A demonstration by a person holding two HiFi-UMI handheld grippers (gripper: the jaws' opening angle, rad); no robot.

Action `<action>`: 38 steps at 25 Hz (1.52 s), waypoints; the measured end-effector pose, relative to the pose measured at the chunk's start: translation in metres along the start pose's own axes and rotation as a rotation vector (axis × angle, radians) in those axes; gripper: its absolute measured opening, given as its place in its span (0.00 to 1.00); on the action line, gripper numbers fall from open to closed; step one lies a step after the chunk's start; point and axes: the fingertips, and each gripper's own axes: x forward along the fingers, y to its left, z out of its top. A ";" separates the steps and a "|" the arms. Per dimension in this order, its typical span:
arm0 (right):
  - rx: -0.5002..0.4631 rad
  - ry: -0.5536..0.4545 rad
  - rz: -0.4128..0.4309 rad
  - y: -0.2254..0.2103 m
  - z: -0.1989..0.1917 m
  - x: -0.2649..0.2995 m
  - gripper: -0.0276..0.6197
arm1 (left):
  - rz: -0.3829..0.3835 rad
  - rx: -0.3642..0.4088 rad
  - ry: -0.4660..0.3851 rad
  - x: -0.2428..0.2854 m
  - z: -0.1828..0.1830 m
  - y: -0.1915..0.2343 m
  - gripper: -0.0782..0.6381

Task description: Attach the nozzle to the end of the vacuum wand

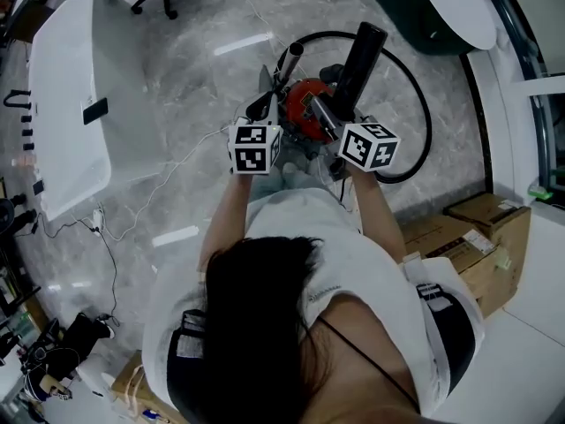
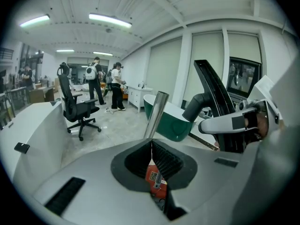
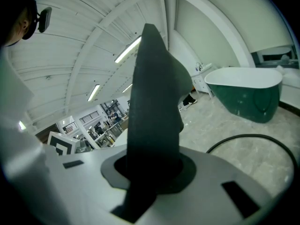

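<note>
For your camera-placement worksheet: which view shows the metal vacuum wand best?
The left gripper view: the wand rises bright and close at the centre of the frame. The head view shows only its small end from above. The right gripper view shows none of it.

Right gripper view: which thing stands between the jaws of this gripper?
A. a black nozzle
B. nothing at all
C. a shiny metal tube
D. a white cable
A: the black nozzle fills the gap of the right gripper, and the jaws are closed on it.
</note>
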 end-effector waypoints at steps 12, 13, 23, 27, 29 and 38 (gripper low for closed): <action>0.022 -0.033 -0.033 0.002 0.005 0.009 0.16 | -0.051 0.069 -0.004 0.019 0.006 0.020 0.19; 0.019 -0.038 -0.035 0.003 0.007 0.010 0.16 | -0.070 0.079 -0.001 0.021 0.006 0.019 0.23; -0.024 -0.096 -0.026 0.013 0.030 0.017 0.16 | -0.223 0.197 0.034 0.060 0.008 0.015 0.40; -0.029 -0.128 -0.018 0.009 0.041 0.011 0.16 | -0.265 0.257 0.029 0.080 0.011 0.007 0.44; -0.039 -0.141 -0.021 0.006 0.046 0.007 0.16 | -0.298 0.276 0.037 0.090 0.008 0.000 0.45; -0.037 -0.166 0.033 0.016 0.058 0.015 0.16 | -0.308 0.321 0.075 0.116 -0.004 0.005 0.46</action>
